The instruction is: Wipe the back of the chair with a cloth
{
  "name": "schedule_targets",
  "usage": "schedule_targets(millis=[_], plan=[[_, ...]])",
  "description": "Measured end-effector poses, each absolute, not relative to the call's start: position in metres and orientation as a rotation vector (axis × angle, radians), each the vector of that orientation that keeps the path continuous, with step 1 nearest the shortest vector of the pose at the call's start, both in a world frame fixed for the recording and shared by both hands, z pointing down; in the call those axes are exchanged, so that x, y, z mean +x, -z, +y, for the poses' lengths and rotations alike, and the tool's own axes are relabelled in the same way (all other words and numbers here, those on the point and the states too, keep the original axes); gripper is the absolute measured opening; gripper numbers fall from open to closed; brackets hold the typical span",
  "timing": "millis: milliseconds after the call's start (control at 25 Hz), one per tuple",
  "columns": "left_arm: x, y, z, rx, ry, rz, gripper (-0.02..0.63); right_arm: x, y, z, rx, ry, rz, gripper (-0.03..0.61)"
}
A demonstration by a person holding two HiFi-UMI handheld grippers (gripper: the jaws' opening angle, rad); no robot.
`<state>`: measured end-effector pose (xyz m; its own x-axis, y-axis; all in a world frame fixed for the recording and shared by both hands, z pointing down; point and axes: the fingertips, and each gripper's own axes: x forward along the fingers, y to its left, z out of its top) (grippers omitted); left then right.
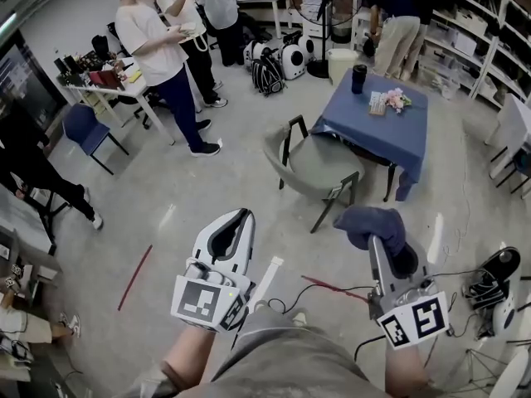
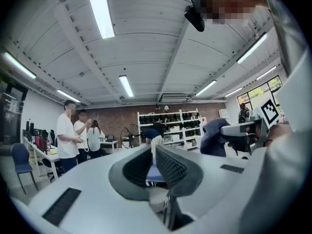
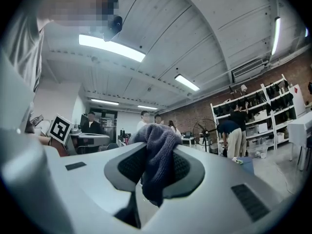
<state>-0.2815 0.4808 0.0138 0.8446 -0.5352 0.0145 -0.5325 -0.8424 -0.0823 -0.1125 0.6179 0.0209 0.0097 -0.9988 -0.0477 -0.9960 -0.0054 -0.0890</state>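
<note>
A grey chair (image 1: 309,166) with black legs stands ahead of me on the floor, its curved back toward me, beside a table with a blue cover (image 1: 377,127). My right gripper (image 1: 383,240) is shut on a dark blue cloth (image 1: 371,225), which bunches over its tip; the cloth (image 3: 157,152) hangs pinched between the jaws in the right gripper view. My left gripper (image 1: 239,220) is shut and holds nothing, its jaws nearly touching in the left gripper view (image 2: 154,156). Both grippers are held level, short of the chair and apart from it.
Several people stand at the far left (image 1: 158,48) and near the shelves (image 1: 394,19) at the back. A blue chair (image 1: 83,127) and cluttered desk stand left. A black cup (image 1: 358,79) and flowers (image 1: 394,99) sit on the table. Cables and a red strip (image 1: 135,278) lie on the floor.
</note>
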Motion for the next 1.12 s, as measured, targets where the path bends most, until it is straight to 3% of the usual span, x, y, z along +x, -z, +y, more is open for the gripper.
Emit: schedule_targets(millis=[80,600,1120], plan=[[-0.282,-0.009,0.479,-2.923,0.032,0.877,0.182,-0.112,-0.023,0.618,-2.153,0.055,2.153,0.097],[-0.264,-0.029,0.459,-2.939,0.144,0.863,0.178,-0.093,-0.042,0.605,-2.167,0.121,2.160,0.097],[-0.226,-0.061,0.354,-3.003,0.170,0.962,0.179,-0.048,-0.072,0.516,-2.201,0.180,2.190,0.098]])
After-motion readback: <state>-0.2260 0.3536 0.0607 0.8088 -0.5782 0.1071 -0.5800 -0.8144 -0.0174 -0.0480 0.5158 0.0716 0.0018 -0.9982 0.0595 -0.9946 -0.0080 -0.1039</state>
